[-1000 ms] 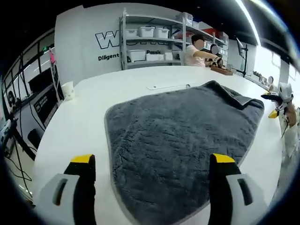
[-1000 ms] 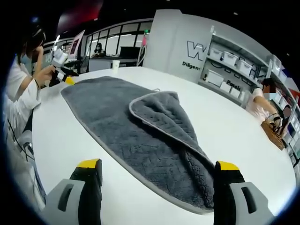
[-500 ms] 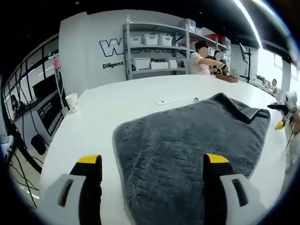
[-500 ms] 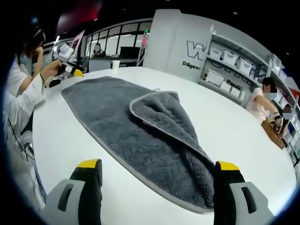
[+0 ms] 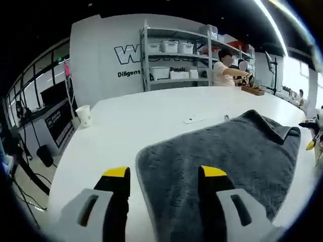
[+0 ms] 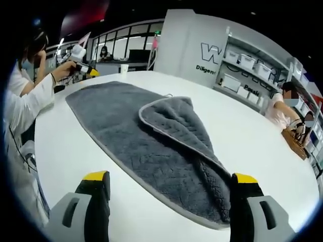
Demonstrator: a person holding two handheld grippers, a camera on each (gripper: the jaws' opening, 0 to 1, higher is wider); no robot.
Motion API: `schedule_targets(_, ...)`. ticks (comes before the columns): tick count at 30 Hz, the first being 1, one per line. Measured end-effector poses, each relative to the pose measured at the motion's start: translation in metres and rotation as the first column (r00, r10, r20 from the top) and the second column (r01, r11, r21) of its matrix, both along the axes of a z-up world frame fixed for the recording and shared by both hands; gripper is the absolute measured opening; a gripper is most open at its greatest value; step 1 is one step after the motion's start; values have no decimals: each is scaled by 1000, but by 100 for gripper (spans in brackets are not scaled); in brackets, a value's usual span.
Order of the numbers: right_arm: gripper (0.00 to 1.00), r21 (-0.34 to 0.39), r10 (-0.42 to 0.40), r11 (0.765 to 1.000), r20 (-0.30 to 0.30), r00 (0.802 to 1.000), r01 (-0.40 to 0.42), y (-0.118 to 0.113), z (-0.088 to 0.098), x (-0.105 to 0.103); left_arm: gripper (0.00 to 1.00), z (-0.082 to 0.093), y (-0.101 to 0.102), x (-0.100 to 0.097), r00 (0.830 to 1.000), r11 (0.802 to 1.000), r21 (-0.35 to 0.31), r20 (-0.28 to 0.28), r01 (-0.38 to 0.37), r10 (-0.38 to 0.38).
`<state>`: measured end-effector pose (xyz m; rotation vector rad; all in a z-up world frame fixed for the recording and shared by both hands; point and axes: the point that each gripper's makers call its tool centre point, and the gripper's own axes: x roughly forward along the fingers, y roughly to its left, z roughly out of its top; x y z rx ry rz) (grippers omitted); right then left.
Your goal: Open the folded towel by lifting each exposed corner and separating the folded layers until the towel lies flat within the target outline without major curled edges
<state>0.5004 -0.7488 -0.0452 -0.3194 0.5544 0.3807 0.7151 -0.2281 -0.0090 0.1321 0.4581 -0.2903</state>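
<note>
The left hand-held gripper (image 5: 161,174) drops in and narrows its still-empty jaws over the near corner of the grey towel (image 6: 151,136) on the table (image 6: 242,136), lining up a pinch, while the right hand-held gripper (image 6: 169,176) holds wide open short of the folded flap (image 6: 174,118).

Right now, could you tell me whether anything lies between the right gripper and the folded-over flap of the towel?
Nothing visible does: bare white table and flat grey towel lie between the open right gripper and the folded flap.

A lab: storage-bin shelves (image 5: 176,55), large white worktable (image 6: 242,131).
</note>
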Motion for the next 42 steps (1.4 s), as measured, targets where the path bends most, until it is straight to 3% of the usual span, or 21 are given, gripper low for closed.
schedule_targets(10, 99, -3, 2, 1000, -2, 1000, -2, 0, -2, 0, 27, -7, 1, 30, 1000, 999, 29, -21, 20, -20)
schedule_targets(16, 99, -7, 1, 1000, -5, 1000, -1, 0, -3, -1, 27, -12, 4, 48, 1000, 997, 73, -18, 11, -10)
schedule_targets(20, 99, -7, 3, 1000, -2, 1000, -3, 1, -2, -1, 26, -14, 3, 60, 1000, 1000, 10, -20, 3, -3)
schedule_targets(23, 99, -7, 3, 1000, -3, 1000, -3, 0, -2, -1, 27, -29, 6, 66, 997, 999, 47, -77, 2, 2)
schedule_targets(32, 99, -6, 21, 1000, 3, 1000, -21, 5, 0, -2, 20, -50, 16, 92, 994, 999, 9, -99, -48, 48)
schedule_targets(35, 99, -6, 26, 1000, 7, 1000, -26, 7, 2, -3, 12, -57, 15, 95, 993, 999, 3, -113, -45, 45)
schedule_targets(42, 99, -8, 23, 1000, 4, 1000, -23, 6, 1, -2, 8, -71, 9, 94, 989, 1000, 5, -143, -30, 31)
